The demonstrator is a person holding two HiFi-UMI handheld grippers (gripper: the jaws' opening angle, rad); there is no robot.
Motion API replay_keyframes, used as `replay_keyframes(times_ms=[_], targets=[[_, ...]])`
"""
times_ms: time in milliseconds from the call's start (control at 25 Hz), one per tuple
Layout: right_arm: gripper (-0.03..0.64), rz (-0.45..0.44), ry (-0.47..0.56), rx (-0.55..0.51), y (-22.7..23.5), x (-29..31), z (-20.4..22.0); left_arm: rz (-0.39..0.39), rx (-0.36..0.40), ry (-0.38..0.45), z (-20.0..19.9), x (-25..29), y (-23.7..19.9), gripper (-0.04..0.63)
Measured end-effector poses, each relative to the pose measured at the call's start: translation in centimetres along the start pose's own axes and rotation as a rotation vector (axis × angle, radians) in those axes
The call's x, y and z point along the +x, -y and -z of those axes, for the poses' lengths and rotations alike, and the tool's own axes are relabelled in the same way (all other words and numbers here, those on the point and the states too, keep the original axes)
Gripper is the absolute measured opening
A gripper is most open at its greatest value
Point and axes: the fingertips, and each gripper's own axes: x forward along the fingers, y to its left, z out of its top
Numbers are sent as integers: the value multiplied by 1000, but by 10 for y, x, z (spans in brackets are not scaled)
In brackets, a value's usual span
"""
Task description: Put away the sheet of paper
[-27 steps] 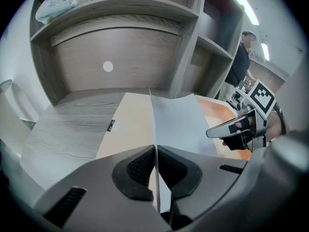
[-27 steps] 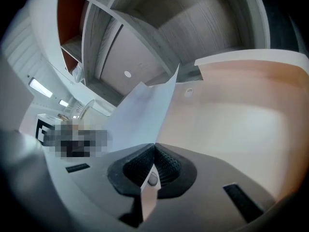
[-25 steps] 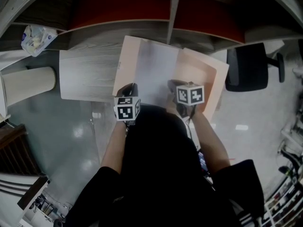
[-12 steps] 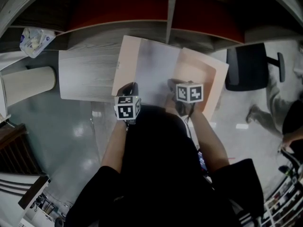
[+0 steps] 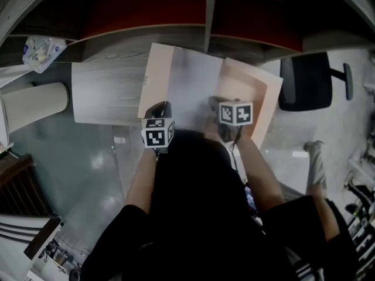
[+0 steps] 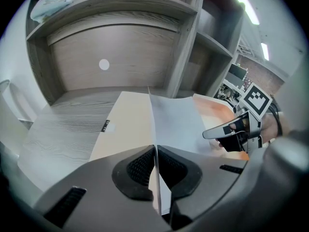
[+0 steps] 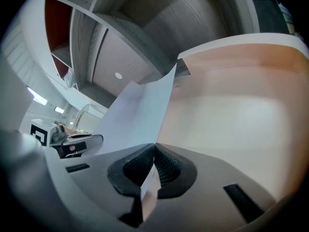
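Observation:
A white sheet of paper (image 5: 193, 86) lies over an open peach folder (image 5: 252, 95) on the grey wooden desk (image 5: 105, 92). My left gripper (image 5: 159, 111) is shut on the sheet's near left edge; in the left gripper view the paper (image 6: 176, 122) runs up from between the closed pads, with the folder's left flap (image 6: 128, 124) beside it. My right gripper (image 5: 218, 107) is shut on the sheet's near right part. In the right gripper view the sheet (image 7: 140, 115) stands lifted, curving off the folder's right flap (image 7: 227, 115).
Shelf compartments (image 5: 208, 16) rise behind the desk. A black chair (image 5: 307, 81) stands to the right, and a passer-by's leg (image 5: 316, 163) shows on the floor below it. A plastic bag (image 5: 41, 48) and a beige cylinder (image 5: 35, 104) sit at the left.
Both grippers and the sheet stay almost where they were. A passer-by has walked across the floor on the right.

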Motion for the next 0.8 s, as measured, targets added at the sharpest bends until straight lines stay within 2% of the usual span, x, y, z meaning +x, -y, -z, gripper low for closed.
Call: replay_keyframes(times_ms=[800], targets=[[18,8,8,25,7,-9,5,21,20,-11,2,4,12,46]])
